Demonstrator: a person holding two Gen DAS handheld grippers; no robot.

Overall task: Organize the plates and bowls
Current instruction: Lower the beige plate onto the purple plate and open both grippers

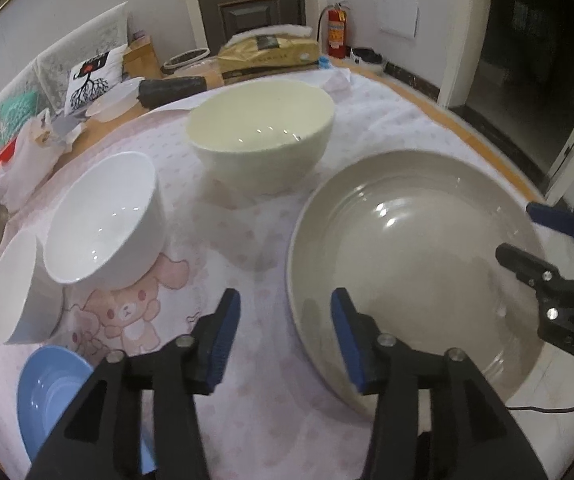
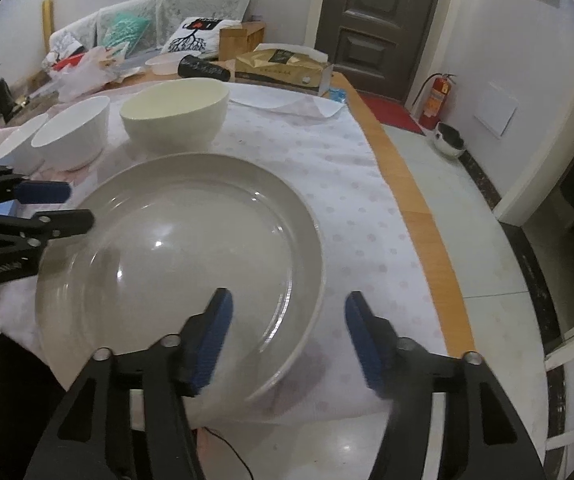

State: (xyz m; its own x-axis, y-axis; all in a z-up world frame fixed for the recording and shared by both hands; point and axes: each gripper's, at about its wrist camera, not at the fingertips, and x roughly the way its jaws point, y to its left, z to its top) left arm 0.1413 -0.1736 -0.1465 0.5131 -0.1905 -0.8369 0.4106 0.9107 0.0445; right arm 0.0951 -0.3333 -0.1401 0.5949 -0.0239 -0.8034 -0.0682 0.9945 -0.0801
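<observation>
A large grey plate [image 1: 419,264] lies on the tablecloth at the table's near right; it also shows in the right wrist view [image 2: 183,248]. My left gripper [image 1: 285,320] is open, its fingers straddling the plate's left rim. My right gripper [image 2: 287,320] is open, straddling the plate's right rim. A cream bowl [image 1: 263,132] stands behind the plate and also shows in the right wrist view [image 2: 175,116]. Two white bowls [image 1: 103,220] [image 1: 19,292] stand to the left. A blue bowl [image 1: 51,392] sits at the near left.
The white and pink tablecloth [image 2: 359,184] covers the wooden table [image 2: 419,216]. At the far end lie a gold box [image 2: 283,66], a black roll [image 2: 207,68], plastic bags [image 2: 83,72] and a clear container [image 1: 115,100]. A fire extinguisher [image 2: 437,98] stands by the door.
</observation>
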